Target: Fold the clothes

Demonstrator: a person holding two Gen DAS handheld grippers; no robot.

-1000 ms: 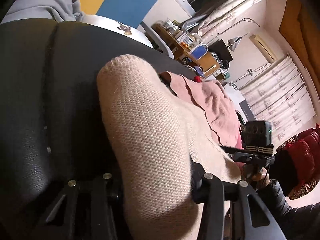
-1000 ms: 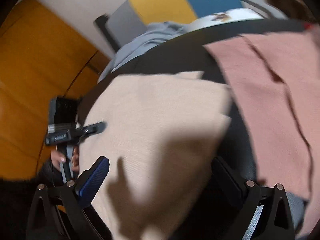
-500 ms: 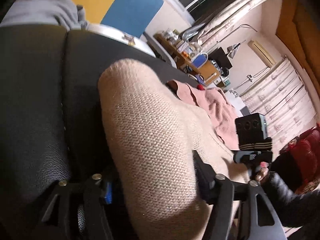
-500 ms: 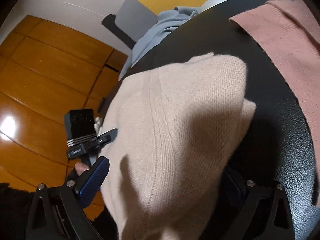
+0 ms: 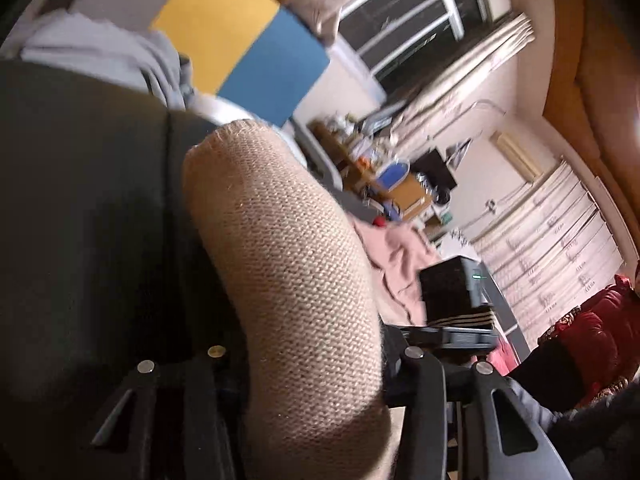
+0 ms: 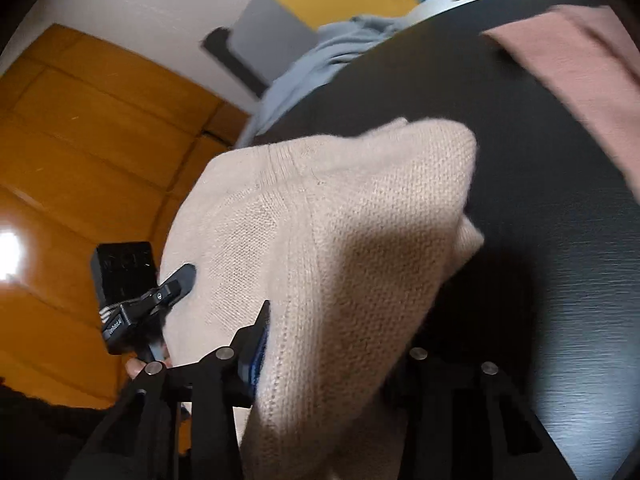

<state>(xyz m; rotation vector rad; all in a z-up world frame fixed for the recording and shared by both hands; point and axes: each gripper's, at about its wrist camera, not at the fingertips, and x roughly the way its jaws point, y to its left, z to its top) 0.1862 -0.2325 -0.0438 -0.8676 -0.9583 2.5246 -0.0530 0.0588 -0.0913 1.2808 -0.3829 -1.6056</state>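
Observation:
A beige knit sweater (image 5: 296, 280) fills the middle of both views, lifted off the black leather surface (image 5: 80, 220). My left gripper (image 5: 312, 364) is shut on one part of the sweater, the cloth bulging up between its fingers. My right gripper (image 6: 332, 344) is shut on another part of the same beige sweater (image 6: 328, 240), which drapes over its fingers. In the right wrist view the left gripper's black body (image 6: 132, 292) shows at the sweater's left edge. A pink garment (image 6: 580, 80) lies on the black surface (image 6: 540, 200) further right.
A grey-blue garment (image 6: 316, 60) lies at the far edge of the black surface, also seen as a grey garment (image 5: 104, 52). A pink garment (image 5: 396, 252) sits behind the sweater. An orange wooden wall (image 6: 80, 160) is on the left, and curtains (image 5: 552, 220) and a cluttered desk (image 5: 392, 184) are beyond.
Both grippers have lifted the beige sweater higher off the black surface and come closer together. The right gripper's fingers, apart one second ago, have closed on the sweater.

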